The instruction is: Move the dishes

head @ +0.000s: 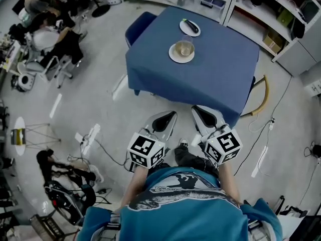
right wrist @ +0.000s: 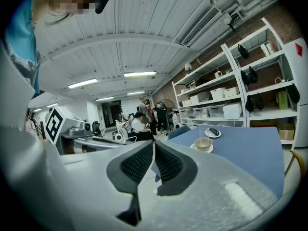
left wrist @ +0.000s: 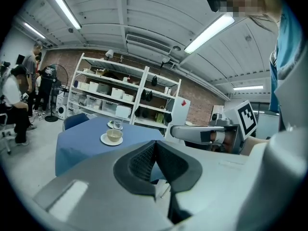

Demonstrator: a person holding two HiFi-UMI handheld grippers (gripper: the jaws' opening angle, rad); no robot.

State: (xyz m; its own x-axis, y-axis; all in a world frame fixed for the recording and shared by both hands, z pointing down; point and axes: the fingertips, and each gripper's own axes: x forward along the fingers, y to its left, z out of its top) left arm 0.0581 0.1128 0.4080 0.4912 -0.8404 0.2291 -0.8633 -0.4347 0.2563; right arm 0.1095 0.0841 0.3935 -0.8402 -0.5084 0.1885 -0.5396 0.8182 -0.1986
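A white saucer with a beige bowl (head: 181,51) stands on the blue table (head: 210,74), with a clear glass (head: 187,38) just behind it. Farther back lies a white plate (head: 190,27) carrying a dark object. My left gripper (head: 169,116) and right gripper (head: 197,110) hang side by side over the floor, short of the table's near edge, both shut and holding nothing. The left gripper view shows the pads (left wrist: 144,160) pressed together, with the bowl (left wrist: 114,135) far ahead. In the right gripper view the bowl (right wrist: 203,144) and plate (right wrist: 212,132) sit ahead to the right.
A blue chair (head: 139,27) is tucked at the table's far left corner. Shelving (head: 271,14) lines the back wall. People sit at desks (head: 47,31) on the left. Cables and a power strip (head: 88,137) lie on the floor, and a curved wooden piece (head: 264,98) is right of the table.
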